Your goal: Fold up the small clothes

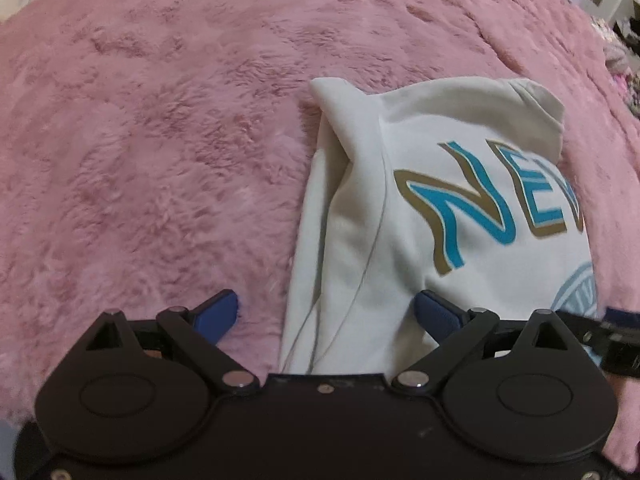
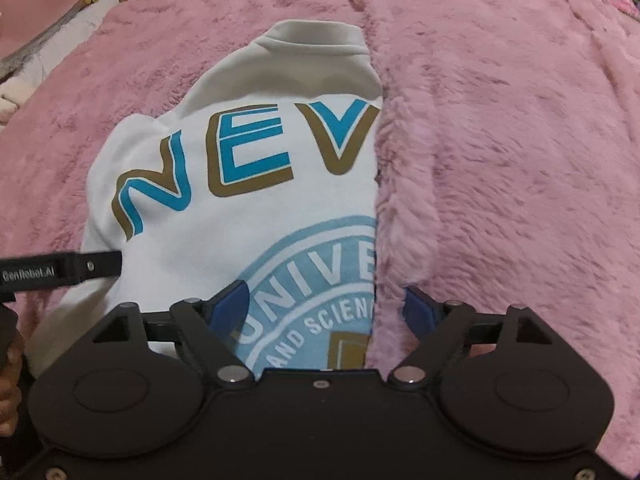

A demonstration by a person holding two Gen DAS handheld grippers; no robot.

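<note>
Lying on pink blanket [image 1: 160,160]: white sweatshirt [image 2: 192,248], partly folded. Left gripper [image 1: 326,312] held spread over near edge; right gripper [image 2: 326,308] likewise spread.

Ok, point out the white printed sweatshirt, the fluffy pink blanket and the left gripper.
White printed sweatshirt [image 2: 240,240]: right wrist view, bare cloth between the lettering and the round emblem.
Fluffy pink blanket [image 1: 160,140]: left wrist view, open pile.
Left gripper [image 1: 326,312]: left wrist view, midway between blue fingertips.

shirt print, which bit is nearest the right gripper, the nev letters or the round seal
The light-blue round seal on the white shirt: it lies right by the open right gripper; the NEV letters sit farther up.
</note>
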